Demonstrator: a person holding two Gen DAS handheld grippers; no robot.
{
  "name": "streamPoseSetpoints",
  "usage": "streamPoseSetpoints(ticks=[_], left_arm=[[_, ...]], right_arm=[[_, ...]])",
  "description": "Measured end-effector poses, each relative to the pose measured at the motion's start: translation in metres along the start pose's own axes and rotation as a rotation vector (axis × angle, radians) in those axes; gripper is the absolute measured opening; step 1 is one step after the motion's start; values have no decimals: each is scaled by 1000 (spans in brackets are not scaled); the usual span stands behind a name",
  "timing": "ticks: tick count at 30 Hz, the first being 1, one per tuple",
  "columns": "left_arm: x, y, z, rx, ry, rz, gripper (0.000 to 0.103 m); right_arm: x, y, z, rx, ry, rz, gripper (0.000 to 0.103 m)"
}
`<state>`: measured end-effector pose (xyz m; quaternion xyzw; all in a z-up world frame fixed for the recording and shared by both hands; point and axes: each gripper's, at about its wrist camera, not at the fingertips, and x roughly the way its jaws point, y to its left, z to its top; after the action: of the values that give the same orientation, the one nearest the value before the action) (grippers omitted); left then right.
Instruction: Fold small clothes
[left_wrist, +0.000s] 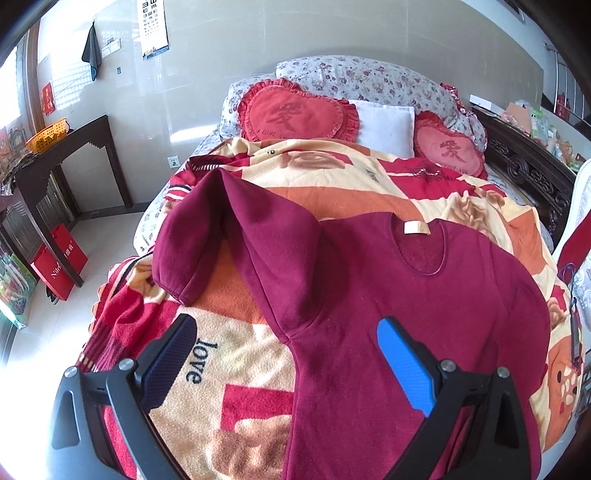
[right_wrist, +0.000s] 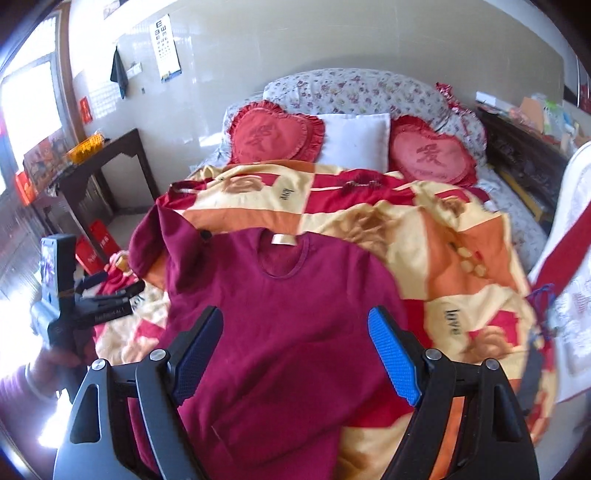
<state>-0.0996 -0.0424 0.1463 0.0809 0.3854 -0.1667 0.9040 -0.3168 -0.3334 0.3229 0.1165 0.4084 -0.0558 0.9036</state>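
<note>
Sweatshirt (left_wrist: 406, 295) spread on the bed, both grippers empty above it.

Maroon and long-sleeved, it lies neck-label up on the patterned blanket (left_wrist: 332, 177), its body flat; one sleeve (left_wrist: 207, 236) is bent back on itself toward the bed's window-side edge. The left gripper (left_wrist: 288, 354) hovers over the armpit seam with fingers wide apart, and the right gripper (right_wrist: 295, 343) hangs over the chest, fingers equally spread, holding nothing. My judgement: folding starts with that sleeve, so pinch its cuff and shoulder seam low, catch both layers, and draw it flat across the chest. Open blanket lies toward the heart cushions (right_wrist: 277, 133); the window-side edge is close, so the fabric could slip off it.
</note>
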Motion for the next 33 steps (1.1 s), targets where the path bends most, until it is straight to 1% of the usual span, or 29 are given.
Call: streamPoseSetpoints(ticks=[2,6,9,12,17,28,33], left_arm=[[3,1,0,-4,3,4,100],[11,3,1,-18,17,5,100],[19,5,2,-32,27,2,100],[26,9,1,-43,35,5,100],[38,14,0,-53,52,14,100],[57,27,-1,-70,77,28,100],[66,47,-2,-104,88,47,100]], right_arm=[[21,11,-1,14,-5,11,65],[58,36,1,-15,3,15,64],[80,51,1,-33,11,14,64],[96,61,2,-40,21,30,64],[114,74,0,-74,35,20,64],[142,84,-6,-79,90,34,64],[150,91,-6,-91,101,44,64]])
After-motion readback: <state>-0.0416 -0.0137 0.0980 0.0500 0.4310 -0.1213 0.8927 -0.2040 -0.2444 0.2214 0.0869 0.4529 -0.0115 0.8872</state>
